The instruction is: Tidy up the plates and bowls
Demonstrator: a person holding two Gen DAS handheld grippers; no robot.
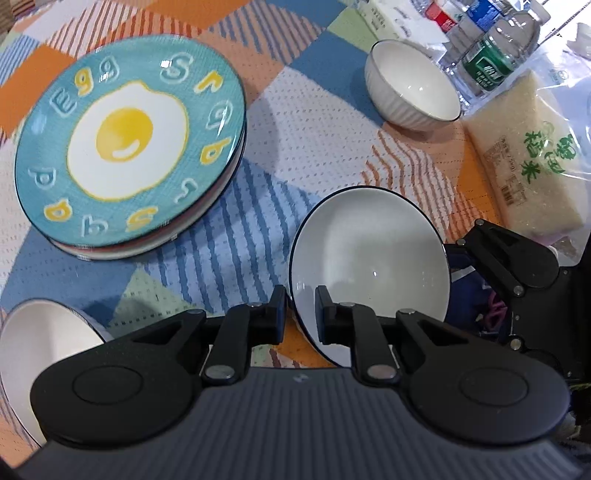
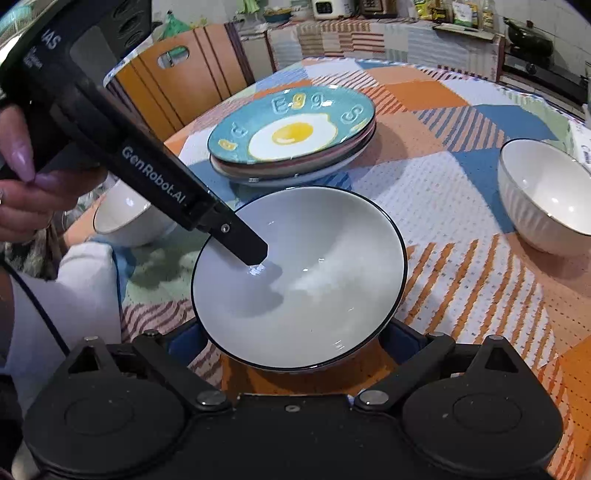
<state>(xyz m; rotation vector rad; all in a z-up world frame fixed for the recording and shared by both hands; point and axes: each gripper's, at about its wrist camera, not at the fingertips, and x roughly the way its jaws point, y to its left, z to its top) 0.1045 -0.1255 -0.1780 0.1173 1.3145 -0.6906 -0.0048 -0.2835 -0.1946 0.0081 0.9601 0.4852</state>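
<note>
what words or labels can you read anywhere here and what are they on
"Egg", among more raised letters around the rim: top plate of the plate stack.
"GenRobot.AI": side of the left gripper.
"IAS": upper body of that gripper.
Green Chinese characters, one reads "米": rice bag.
Green bottle label, carton print, rice bag's small print: too small or blurred to read.

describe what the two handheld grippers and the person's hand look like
Both grippers are matte black: left gripper has round pivot discs, silver rivets, a ribbed grey body and white "GenRobot.AI" lettering; right gripper looks alike, with blue pads. The hand has long mauve nails. A black cable trails nearby.
</note>
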